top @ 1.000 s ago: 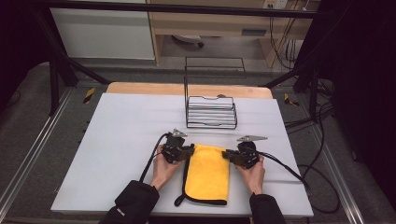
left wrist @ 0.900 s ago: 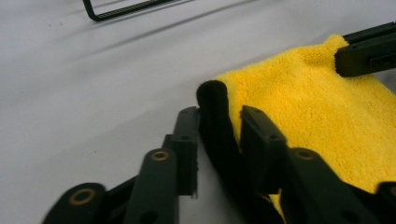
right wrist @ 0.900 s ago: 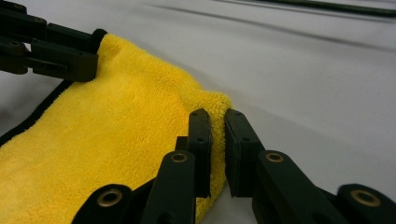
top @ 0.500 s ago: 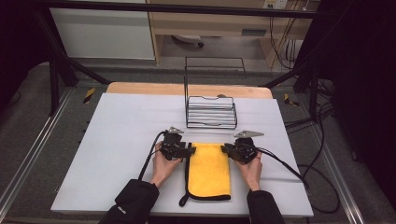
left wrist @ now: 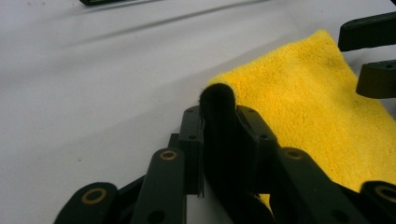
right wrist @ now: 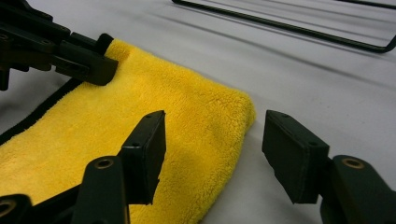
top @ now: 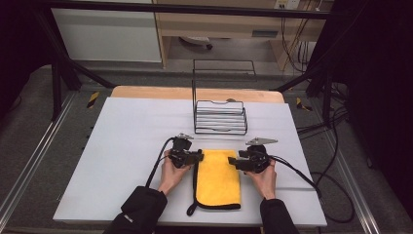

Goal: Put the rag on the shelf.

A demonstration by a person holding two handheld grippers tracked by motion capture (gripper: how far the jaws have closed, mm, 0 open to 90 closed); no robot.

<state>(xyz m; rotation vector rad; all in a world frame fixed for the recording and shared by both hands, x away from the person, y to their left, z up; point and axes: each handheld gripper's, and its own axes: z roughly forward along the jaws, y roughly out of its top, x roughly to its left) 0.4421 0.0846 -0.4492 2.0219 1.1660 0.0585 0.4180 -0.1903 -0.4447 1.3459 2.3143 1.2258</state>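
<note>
A folded yellow towel (top: 217, 178) with black edging lies flat near the table's front edge. My left gripper (top: 199, 157) is at its far left corner. In the left gripper view the jaws (left wrist: 218, 116) have just closed and now pinch the black edging, with the yellow towel (left wrist: 317, 107) spreading to the right. My right gripper (top: 231, 162) is at the far right corner. Its jaws (right wrist: 212, 149) have just been opening and stand apart, one pad over the towel (right wrist: 154, 121) and one beside it, neither pressing on it.
A black wire rack (top: 220, 117) stands just beyond the towel, near the middle of the white table (top: 131, 136). Cables trail from both grippers across the table, the right one running off toward the right edge. A wooden strip borders the far edge.
The towel's far edge has settled flat and squarer on the table. The right gripper's jaws have parted from its corner. Both hands have hardly moved.
</note>
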